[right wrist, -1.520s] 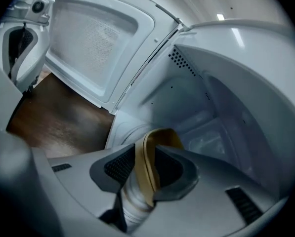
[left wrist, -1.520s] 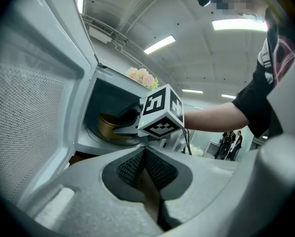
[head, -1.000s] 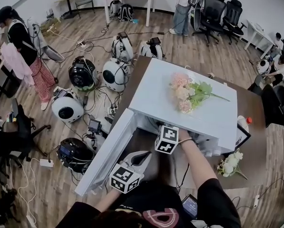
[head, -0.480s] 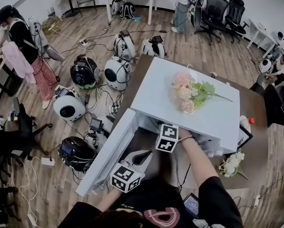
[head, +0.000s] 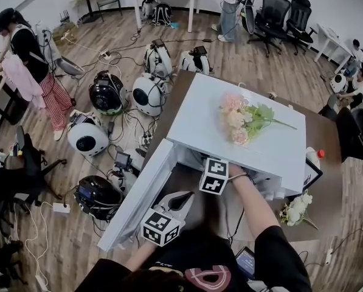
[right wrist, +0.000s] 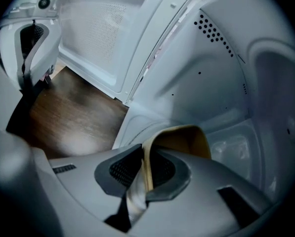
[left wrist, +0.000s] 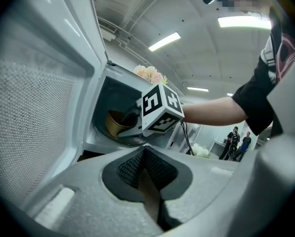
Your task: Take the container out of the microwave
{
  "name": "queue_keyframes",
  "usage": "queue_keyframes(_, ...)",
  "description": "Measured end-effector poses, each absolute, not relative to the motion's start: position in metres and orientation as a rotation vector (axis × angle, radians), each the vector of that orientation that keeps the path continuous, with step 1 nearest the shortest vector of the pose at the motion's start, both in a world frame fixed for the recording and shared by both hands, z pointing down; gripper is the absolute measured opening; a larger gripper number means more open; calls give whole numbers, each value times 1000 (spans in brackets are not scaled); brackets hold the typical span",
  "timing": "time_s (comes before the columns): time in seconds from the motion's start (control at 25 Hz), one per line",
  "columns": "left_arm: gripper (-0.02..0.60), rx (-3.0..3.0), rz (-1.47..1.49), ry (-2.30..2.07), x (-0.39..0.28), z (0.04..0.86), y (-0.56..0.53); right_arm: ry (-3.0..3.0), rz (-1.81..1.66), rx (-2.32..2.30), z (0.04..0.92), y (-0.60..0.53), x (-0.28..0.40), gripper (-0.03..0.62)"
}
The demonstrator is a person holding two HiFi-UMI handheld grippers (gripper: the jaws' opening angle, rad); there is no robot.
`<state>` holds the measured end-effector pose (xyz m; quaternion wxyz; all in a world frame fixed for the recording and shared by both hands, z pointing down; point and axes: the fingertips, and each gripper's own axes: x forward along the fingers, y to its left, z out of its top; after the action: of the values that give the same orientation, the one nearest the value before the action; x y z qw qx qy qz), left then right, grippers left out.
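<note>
Container (right wrist: 187, 139), tan and thin-walled, sits inside the cavity of the white microwave (head: 199, 120), which stands on a brown worktop (head: 321, 139). The microwave's door (head: 138, 199) is swung fully open to the left of the head view. The right tool (right wrist: 146, 169) reaches down into the cavity, the person's bare forearm stretched in over the sill. Its jaws are closing, the container's near wall stands upright between the two dark pads, and both pads meet that wall at the rim. The left gripper view shows the same vessel behind the right tool's marker cube (left wrist: 159, 107), well inside the opening. The left tool (left wrist: 145, 169) hangs outside the microwave, just in front of the open door and apart from the container. Its jaws are drawn together with nothing between them, and it points roughly level toward the cavity. A bunch of pink flowers (head: 239, 119) with green stems lies on top of the microwave.
</note>
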<state>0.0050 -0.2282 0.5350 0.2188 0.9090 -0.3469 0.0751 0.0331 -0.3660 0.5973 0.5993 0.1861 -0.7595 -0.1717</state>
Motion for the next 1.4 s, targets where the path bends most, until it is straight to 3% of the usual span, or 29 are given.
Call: queue_keyframes(1.4, 9, 2553, 175, -1003, -7, 522, -223, -1781, -316, 507, 576, -320, 36, 28)
